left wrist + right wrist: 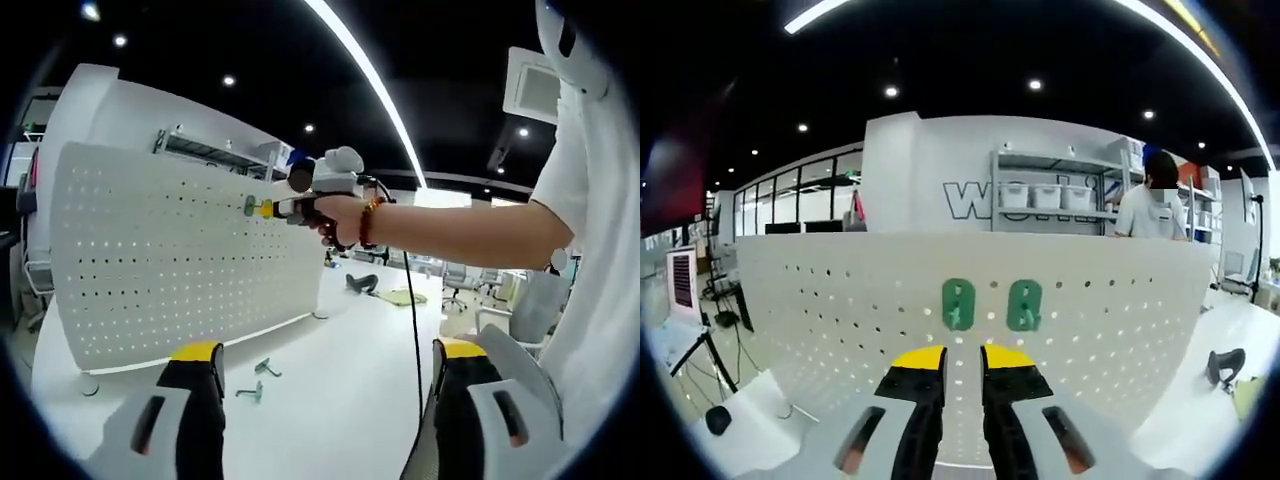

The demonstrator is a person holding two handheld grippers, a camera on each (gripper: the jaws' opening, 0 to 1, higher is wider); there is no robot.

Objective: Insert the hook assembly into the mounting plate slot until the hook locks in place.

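Observation:
A white pegboard (170, 260) stands upright on the white table (340, 400). In the right gripper view two green hook plates (958, 304) (1024, 305) sit side by side on the pegboard (840, 310). My right gripper (962, 358) points at the board just below them, jaws drawn close, nothing seen between them. In the left gripper view a hand holds the right gripper (264, 208) with its yellow tip against a green plate (250, 206). My left gripper (325, 365) hangs back over the table, jaws wide apart. Two loose metal hooks (258, 380) lie near the board's foot.
The person's arm (450, 225) and white clothing fill the right of the left gripper view, and a black cable (412, 310) hangs from the right gripper. Behind the board are a shelf with white bins (1045, 195) and another person (1150, 205). A black object (1225, 365) lies at the table's right.

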